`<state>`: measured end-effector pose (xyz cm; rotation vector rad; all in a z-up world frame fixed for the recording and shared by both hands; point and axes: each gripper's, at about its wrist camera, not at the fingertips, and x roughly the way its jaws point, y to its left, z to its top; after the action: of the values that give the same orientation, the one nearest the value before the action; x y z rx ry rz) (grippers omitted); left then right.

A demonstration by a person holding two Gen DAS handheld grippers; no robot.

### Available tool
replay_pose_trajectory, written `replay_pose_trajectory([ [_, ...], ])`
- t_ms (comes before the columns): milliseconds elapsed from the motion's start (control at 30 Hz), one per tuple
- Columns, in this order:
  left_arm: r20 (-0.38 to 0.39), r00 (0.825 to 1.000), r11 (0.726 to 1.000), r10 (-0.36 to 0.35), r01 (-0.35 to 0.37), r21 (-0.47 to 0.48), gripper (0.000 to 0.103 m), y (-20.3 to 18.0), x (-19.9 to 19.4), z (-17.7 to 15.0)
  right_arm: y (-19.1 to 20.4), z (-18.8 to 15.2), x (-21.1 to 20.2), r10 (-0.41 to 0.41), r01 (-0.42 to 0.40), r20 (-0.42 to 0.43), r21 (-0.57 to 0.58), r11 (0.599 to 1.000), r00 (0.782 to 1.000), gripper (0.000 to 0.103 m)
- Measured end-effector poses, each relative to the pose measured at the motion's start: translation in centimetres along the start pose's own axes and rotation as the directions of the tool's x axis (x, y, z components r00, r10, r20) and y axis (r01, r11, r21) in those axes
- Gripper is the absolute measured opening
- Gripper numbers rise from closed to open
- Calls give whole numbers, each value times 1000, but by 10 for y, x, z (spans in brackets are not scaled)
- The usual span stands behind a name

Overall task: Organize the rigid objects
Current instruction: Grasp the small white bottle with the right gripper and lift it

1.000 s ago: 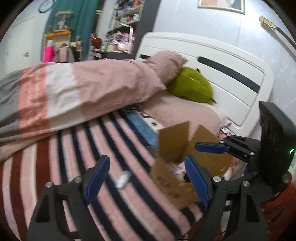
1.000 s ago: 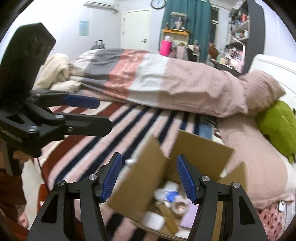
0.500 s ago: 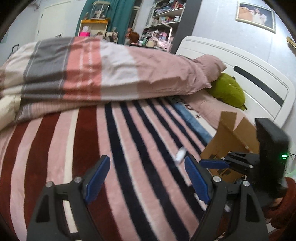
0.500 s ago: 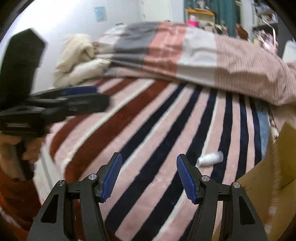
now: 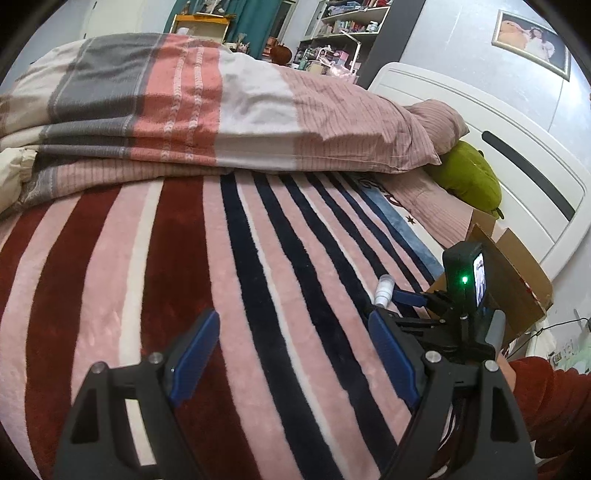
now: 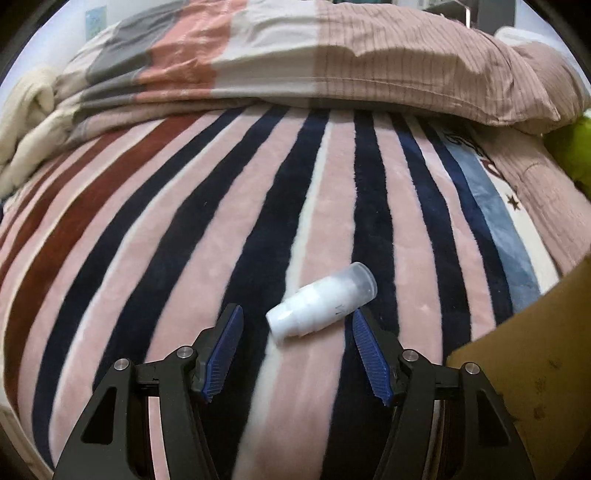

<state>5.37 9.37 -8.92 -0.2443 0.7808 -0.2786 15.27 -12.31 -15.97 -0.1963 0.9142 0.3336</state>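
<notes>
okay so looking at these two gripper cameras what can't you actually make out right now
- Cardboard box: its contents are hidden in the left wrist view by its own flaps and the right gripper; the right wrist view cuts it at the edge.
- White bottle: label too small and blurred to read; in the left wrist view, the right gripper covers most of it.
- Shelf items: too small.

Bed [image 5: 258, 258] under striped fleece blanket; folded duvet [image 5: 207, 103] along far side. White headboard [image 5: 517, 162] against grey wall [image 5: 454, 40], framed picture [image 5: 532, 38] above. Cluttered shelves [image 5: 343, 33], teal curtain [image 5: 258, 18] behind.
</notes>
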Motion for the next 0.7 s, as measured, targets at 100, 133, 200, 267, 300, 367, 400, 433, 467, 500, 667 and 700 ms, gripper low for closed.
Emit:
replay_pose_trajectory([
  [100,-3,1000,1000,0,0,3,80,-1,1,1,-1,-1,3,-8,8,6,2,1000,1000,37],
  [133,-4,1000,1000,1,-1,5,80,-2,1,1,0,-2,4,-11,11,7,3,1000,1000,30],
  [200,-5,1000,1000,1,-1,4,80,-3,2,2,3,1,5,-14,14,13,3,1000,1000,22],
  [267,-4,1000,1000,0,0,3,80,-3,1,2,7,-1,1,6,-6,25,-15,1000,1000,20],
  [300,-4,1000,1000,-1,1,5,80,-3,1,3,9,0,0,18,-18,28,-26,1000,999,20],
  [367,-4,1000,1000,-4,4,6,80,-5,1,3,14,-2,-7,51,-49,33,-46,998,998,20],
  [400,-3,1000,1000,-6,6,6,80,-6,1,4,17,-2,-10,73,-71,35,-57,996,997,19],
  [433,-2,1000,1000,-10,10,7,80,-8,0,4,21,-2,-15,90,-87,40,-66,994,995,19],
  [467,-1,1000,1000,-12,12,8,80,-11,-1,4,25,-2,-21,109,-105,47,-79,991,993,19],
  [500,0,1000,1000,-17,17,10,80,-13,-2,4,30,-3,-29,132,-126,56,-97,987,990,19],
  [667,5,998,998,-56,56,13,80,-27,-6,6,54,-3,-71,230,-211,80,-199,957,970,19],
  [700,8,998,998,-64,64,12,80,-30,-7,6,58,-3,-77,239,-218,80,-215,952,968,19],
])
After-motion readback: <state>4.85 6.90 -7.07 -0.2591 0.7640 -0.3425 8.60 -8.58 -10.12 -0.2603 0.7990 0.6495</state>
